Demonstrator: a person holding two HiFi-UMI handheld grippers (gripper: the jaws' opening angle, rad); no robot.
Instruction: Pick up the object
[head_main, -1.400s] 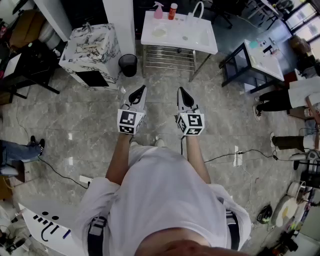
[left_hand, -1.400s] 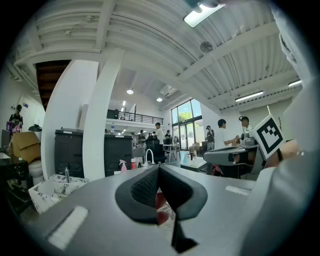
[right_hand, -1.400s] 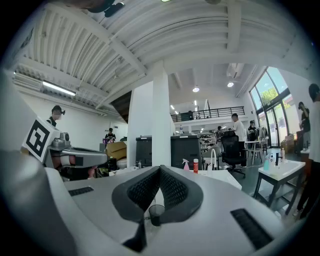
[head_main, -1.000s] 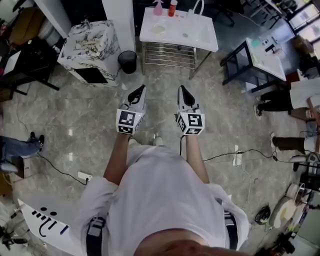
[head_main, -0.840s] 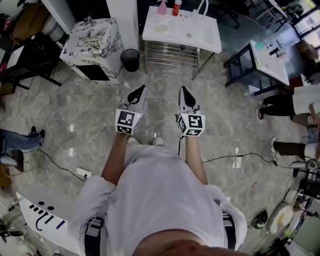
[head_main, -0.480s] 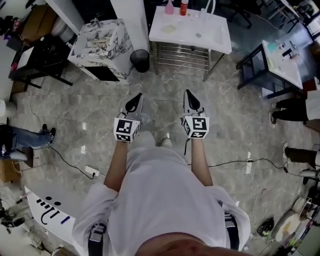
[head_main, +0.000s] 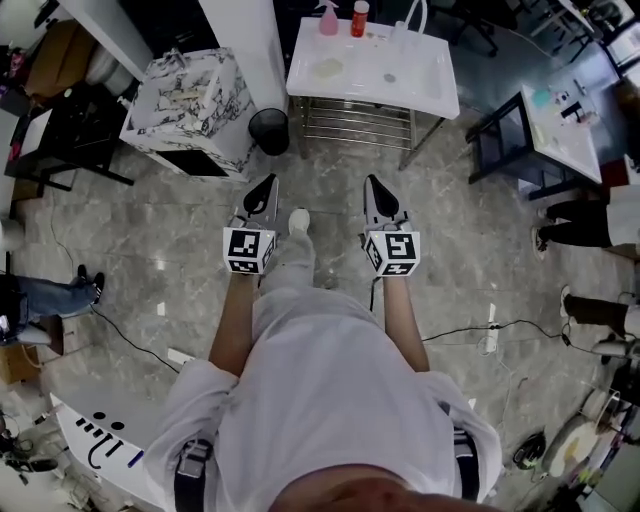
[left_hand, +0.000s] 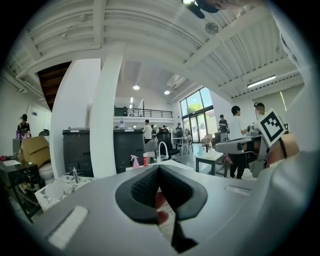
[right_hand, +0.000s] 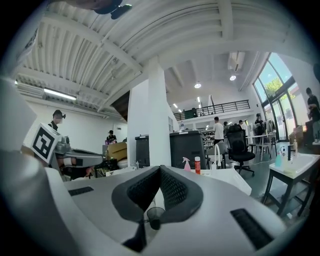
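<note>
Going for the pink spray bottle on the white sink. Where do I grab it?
Probably the pink spray bottle by its body, below the trigger head, from the near side: it stands upright at the back of the white sink, a red-capped bottle close beside.

White sink table (head_main: 425, 90) ahead; my left gripper (head_main: 266, 182) & right gripper (head_main: 371, 182) side by side, short of it. Pink spray bottle (head_main: 328, 20) L of red bottle (head_main: 359, 18) on its far edge. Black round bin (head_main: 268, 130) just L of table, marbled cabinet (head_main: 185, 100) further L; dark side table (head_main: 548, 125) off R.
</note>
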